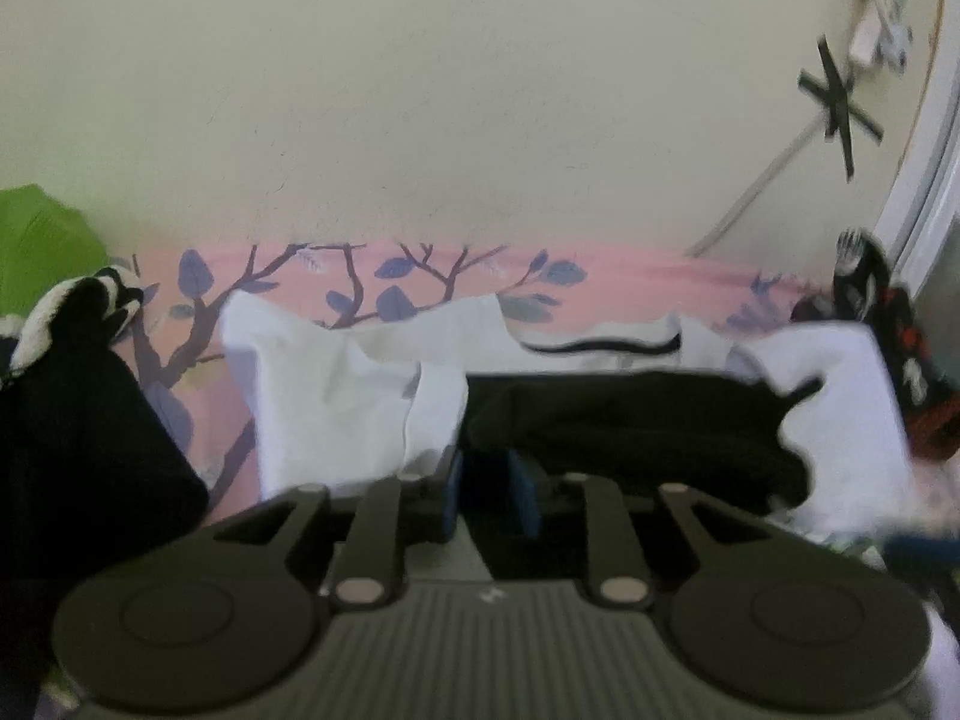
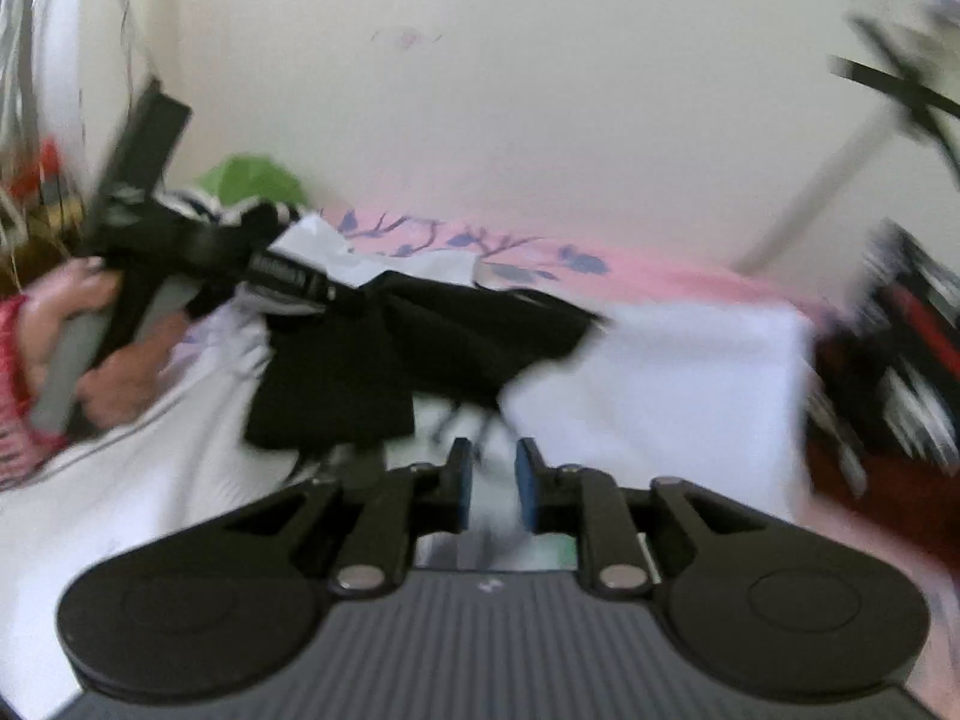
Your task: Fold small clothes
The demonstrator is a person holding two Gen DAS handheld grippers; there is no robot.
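Observation:
A small black garment [image 1: 630, 438] lies bunched over a white cloth [image 1: 336, 396] on the bed. My left gripper [image 1: 489, 471] is shut on the garment's left end, with dark fabric filling the gap between its blue pads. In the right wrist view a hand holds that left gripper [image 2: 354, 297], which lifts a corner of the black garment [image 2: 384, 360] so that it hangs in a fold. My right gripper [image 2: 493, 471] hovers just in front of the garment, over the white cloth [image 2: 660, 372]. Its pads stand a little apart with nothing pinched between them.
A pink bedsheet [image 1: 630, 270] with a purple branch print runs along a cream wall. A black garment [image 1: 78, 450], a striped one [image 1: 72, 306] and something green [image 1: 36, 240] sit at the left. A black, red and white garment [image 2: 900, 348] lies at the right.

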